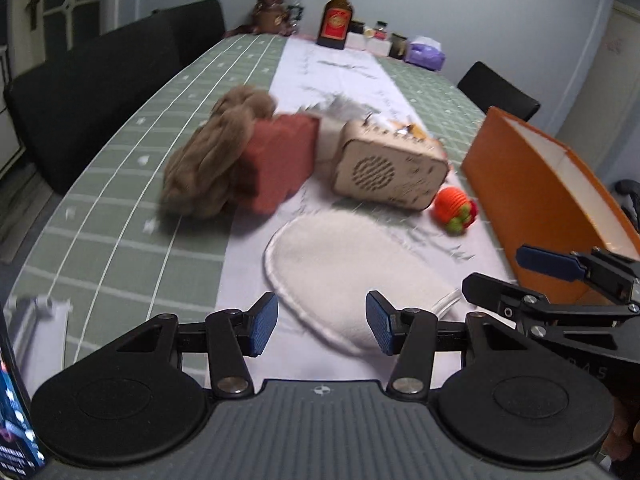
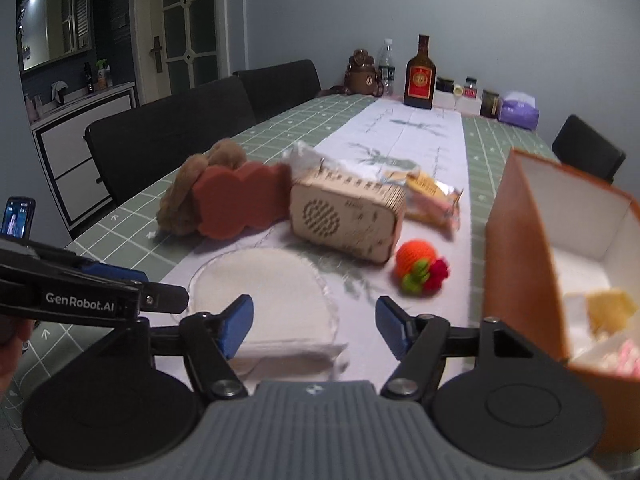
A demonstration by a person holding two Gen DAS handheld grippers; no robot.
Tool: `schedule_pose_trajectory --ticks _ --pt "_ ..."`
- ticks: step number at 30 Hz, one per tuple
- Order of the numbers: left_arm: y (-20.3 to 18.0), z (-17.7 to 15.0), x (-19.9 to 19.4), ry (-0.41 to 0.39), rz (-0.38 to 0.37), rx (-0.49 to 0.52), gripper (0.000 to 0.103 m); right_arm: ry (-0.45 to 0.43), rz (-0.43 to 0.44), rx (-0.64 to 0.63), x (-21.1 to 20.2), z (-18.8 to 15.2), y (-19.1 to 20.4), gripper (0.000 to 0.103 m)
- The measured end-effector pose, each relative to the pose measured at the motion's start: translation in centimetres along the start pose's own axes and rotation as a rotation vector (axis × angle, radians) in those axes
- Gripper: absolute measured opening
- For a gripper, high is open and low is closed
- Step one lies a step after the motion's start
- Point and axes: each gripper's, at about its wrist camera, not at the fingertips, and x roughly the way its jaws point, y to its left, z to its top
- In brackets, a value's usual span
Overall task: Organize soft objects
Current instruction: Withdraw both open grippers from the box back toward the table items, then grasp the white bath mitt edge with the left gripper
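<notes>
Terry-cloth mitt (image 1: 340, 276), flat, white and oval with a stitched rim, lies low in the frame's centre on the counter (image 1: 120, 216), between the spread blue-padded fingers of the left gripper (image 1: 322, 326). Right gripper (image 2: 314, 326) also gapes with nothing held. Mid-frame sit a shaggy brown plush (image 1: 212, 160) touching a scalloped red sponge (image 1: 280, 160), a perforated wooden box (image 1: 390, 168) and a knitted orange ball (image 1: 454, 208). Rigid orange box (image 2: 520, 248), at right, holds a yellow sponge (image 2: 610, 310).
</notes>
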Motion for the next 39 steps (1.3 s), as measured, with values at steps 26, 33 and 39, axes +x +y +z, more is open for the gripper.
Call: schedule_pose_trajectory --ticks 26,33,39 --pt "1.7 -0.4 3.7 0.054 -0.095 -0.116 0.068 0.123 0.077 0.108 5.8 -1.9 -1.1 0.066" --pt "0.3 0.3 4.3 0.093 -0.104 -0.096 0.068 0.122 0.108 0.078 6.2 -2.0 -0.2 0.051" --pt "-0.5 1.1 4.4 0.112 -0.106 -0.088 0.06 0.133 0.148 0.047 6.4 -1.8 0.5 0.03"
